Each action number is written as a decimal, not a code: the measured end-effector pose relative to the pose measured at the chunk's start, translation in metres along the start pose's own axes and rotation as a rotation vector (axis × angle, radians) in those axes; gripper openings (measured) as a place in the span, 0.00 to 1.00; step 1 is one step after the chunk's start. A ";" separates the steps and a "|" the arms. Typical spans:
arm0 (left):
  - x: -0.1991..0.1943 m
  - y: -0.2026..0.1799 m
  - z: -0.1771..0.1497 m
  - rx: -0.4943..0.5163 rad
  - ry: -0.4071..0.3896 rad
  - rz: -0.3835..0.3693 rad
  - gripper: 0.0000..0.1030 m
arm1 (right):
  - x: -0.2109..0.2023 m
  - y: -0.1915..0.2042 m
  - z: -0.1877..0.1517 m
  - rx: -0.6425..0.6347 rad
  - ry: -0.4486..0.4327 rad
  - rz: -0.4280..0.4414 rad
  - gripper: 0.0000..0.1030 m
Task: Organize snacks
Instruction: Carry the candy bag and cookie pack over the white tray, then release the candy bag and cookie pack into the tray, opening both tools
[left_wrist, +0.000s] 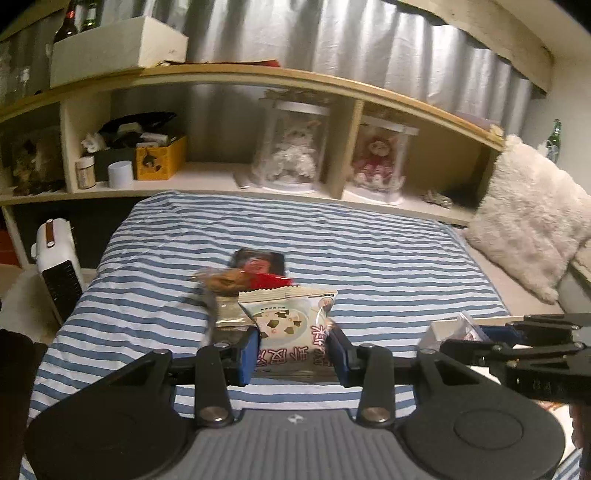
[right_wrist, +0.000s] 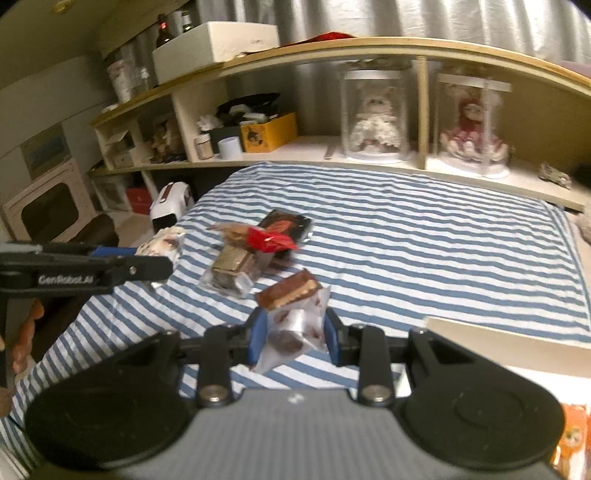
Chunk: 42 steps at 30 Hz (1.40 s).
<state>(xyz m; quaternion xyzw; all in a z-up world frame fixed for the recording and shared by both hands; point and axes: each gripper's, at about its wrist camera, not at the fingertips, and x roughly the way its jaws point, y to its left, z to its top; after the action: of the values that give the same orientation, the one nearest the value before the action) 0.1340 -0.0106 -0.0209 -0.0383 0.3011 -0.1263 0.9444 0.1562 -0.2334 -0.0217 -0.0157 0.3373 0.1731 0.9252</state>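
Striped blue-and-white bedding covers the bed (left_wrist: 369, 258) that fills the middle of both views, with a wooden shelf (left_wrist: 258, 74) behind it across the upper part of the frame and a fluffy white pillow (left_wrist: 532, 221) at the right edge of the left wrist view.

At lower centre of the left wrist view, the left hand-held gripper (left_wrist: 293, 349) is closed on a pale green packet (left_wrist: 291, 321) printed with dark flecks; both blue pads press its sides. Just beyond it, at mid-frame, lies the snack pile (right_wrist: 255, 251): a dark packet (right_wrist: 286, 227) farthest back, a red wrapper (right_wrist: 269, 238) over it, a brown snack to the left, and a clear-wrapped gold-and-dark one nearest.

At lower centre of the right wrist view, the right hand-held gripper (right_wrist: 293, 332) is clamped on a clear wrapper (right_wrist: 295, 328) with a brown layered bar showing at its top, held above the bedding. A pale board (right_wrist: 498, 343) lies at the lower right.

On the shelf stand two dolls in clear cases (left_wrist: 291, 147), a yellow box (left_wrist: 160, 158) and a white cup (left_wrist: 120, 173). A white heater (left_wrist: 55, 266) sits at the bed's left edge.
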 end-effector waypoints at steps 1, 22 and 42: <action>-0.002 -0.004 -0.001 -0.001 -0.004 -0.004 0.42 | -0.004 -0.003 -0.002 0.004 -0.002 -0.006 0.38; 0.012 -0.096 -0.010 -0.028 -0.014 -0.150 0.42 | -0.060 -0.087 -0.046 0.148 -0.022 -0.139 0.38; 0.109 -0.186 -0.014 0.025 0.176 -0.228 0.42 | -0.040 -0.157 -0.062 0.374 0.001 -0.202 0.38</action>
<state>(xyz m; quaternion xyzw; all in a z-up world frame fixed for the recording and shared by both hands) 0.1710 -0.2189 -0.0654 -0.0495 0.3749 -0.2396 0.8942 0.1411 -0.4023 -0.0580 0.1223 0.3608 0.0138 0.9245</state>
